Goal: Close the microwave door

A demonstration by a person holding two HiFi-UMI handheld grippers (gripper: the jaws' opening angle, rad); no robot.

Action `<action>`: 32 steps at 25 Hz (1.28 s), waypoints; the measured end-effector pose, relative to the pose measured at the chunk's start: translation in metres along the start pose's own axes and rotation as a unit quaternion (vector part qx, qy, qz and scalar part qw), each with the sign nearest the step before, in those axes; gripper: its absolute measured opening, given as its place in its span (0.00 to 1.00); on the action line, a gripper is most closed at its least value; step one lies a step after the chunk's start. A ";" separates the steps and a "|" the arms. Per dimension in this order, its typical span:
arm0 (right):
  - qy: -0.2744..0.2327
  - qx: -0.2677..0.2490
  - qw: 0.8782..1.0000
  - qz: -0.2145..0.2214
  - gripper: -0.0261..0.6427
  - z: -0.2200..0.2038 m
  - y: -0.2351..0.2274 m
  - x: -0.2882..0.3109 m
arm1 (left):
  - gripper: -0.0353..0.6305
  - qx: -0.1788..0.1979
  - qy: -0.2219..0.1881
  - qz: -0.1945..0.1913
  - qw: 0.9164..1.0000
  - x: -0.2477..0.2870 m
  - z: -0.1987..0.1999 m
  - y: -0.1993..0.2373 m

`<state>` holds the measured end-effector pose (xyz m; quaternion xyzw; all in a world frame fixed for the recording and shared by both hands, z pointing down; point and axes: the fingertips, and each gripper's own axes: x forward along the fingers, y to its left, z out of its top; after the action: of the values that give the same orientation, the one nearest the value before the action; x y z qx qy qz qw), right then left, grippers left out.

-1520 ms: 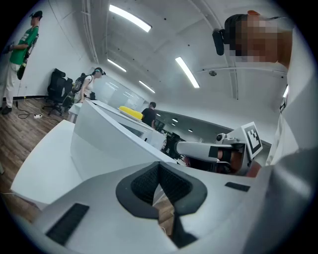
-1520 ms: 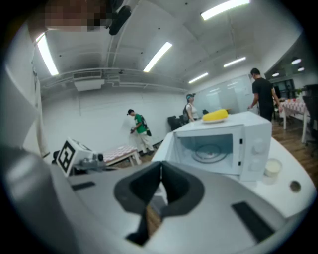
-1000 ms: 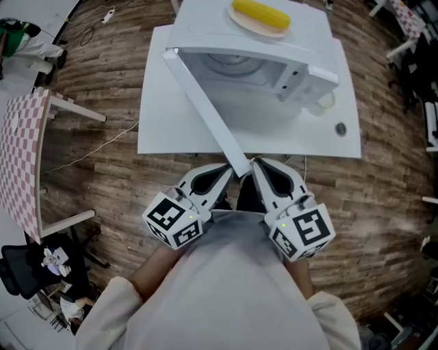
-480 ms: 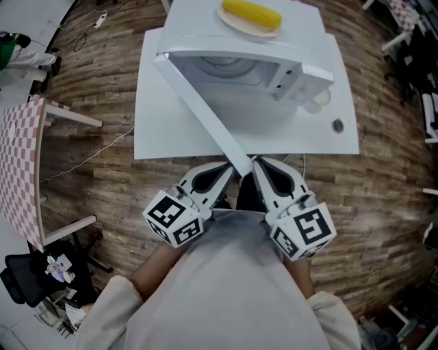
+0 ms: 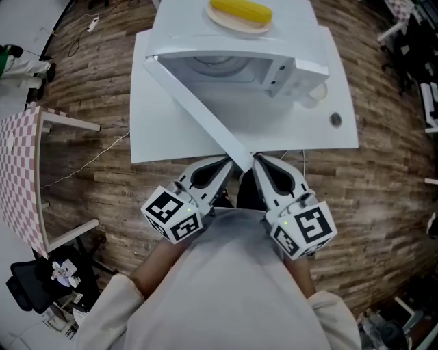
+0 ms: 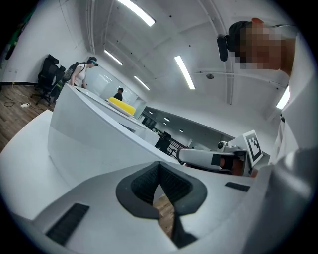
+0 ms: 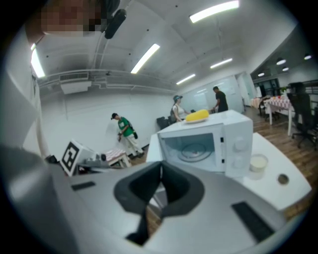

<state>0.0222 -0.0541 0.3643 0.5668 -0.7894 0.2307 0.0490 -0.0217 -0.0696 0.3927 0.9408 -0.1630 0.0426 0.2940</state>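
— Are the jaws of the left gripper [image 6: 159, 166] open?
— No. Its tips are pressed together, and nothing is between them. The right gripper [image 7: 161, 168] is the same.
— Where is the microwave door [image 5: 195, 102]?
— It is swung wide open. Its loose end comes right up between the two sets of jaws. Nobody can tell if it touches them.
— And the microwave [image 7: 208, 144]?
— It is out in front of the right jaws, well apart, on the white table [image 5: 150, 130]. Its inside shows. A yellow corn [image 5: 239, 10] lies on a plate [image 5: 236, 25] on top. A small cup [image 7: 257, 163] stands just beside it.
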 end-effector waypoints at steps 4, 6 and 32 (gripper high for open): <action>-0.001 0.003 1.000 -0.004 0.07 0.002 -0.006 0.000 | 0.08 0.000 0.002 -0.006 1.000 0.007 0.002 -0.001; -0.001 0.005 1.000 -0.006 0.07 0.002 -0.008 -0.001 | 0.08 0.002 0.000 -0.008 1.000 0.010 0.004 -0.001; -0.003 0.011 1.000 -0.023 0.07 0.014 -0.053 0.000 | 0.08 -0.006 0.011 -0.029 1.000 0.059 0.008 0.001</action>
<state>0.0731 -0.0732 0.3679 0.5857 -0.7738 0.2369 0.0454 0.0331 -0.0915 0.3975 0.9428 -0.1327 0.0434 0.3027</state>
